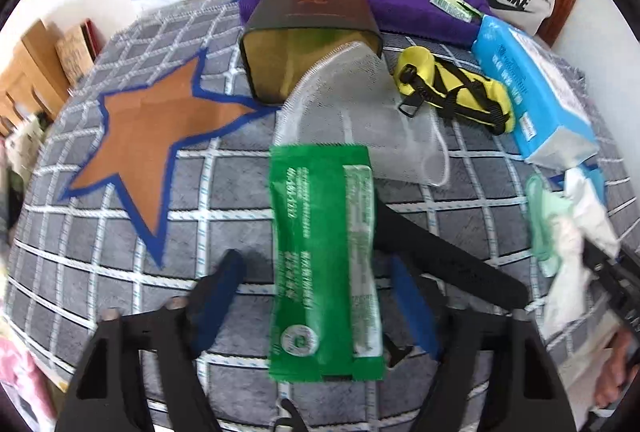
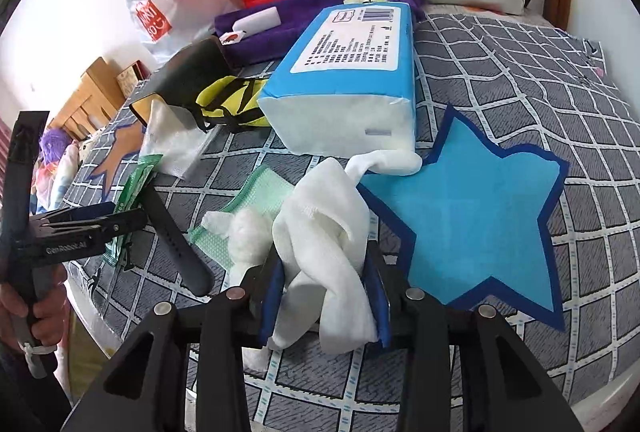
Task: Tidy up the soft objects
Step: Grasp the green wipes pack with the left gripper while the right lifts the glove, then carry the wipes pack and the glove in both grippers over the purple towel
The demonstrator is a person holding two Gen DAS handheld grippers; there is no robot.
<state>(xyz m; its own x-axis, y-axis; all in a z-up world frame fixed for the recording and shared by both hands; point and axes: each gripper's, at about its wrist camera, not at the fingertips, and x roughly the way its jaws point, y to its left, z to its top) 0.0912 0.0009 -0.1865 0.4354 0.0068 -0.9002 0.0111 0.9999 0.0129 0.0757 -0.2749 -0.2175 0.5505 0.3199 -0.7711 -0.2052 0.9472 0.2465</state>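
My left gripper [image 1: 320, 292] is open, its blue pads on either side of a green wipes packet [image 1: 324, 264] that lies on the checked cloth, not clamped. The same gripper [image 2: 86, 222] shows side-on in the right wrist view, by the packet [image 2: 132, 192]. My right gripper [image 2: 326, 296] is shut on a crumpled white cloth [image 2: 324, 232], which also shows in the left wrist view [image 1: 576, 252]. A brown star patch [image 1: 148, 136] lies left, a blue star patch [image 2: 480, 216] right.
On the cloth lie a clear mesh pouch [image 1: 360, 112], a dark open box [image 1: 312, 28], a yellow strapped pouch [image 1: 452, 88], a blue tissue pack [image 2: 348, 76], a green mesh cloth [image 2: 256, 200] and a black strap [image 2: 176, 240]. Purple towel [image 1: 400, 0] and bags at the back.
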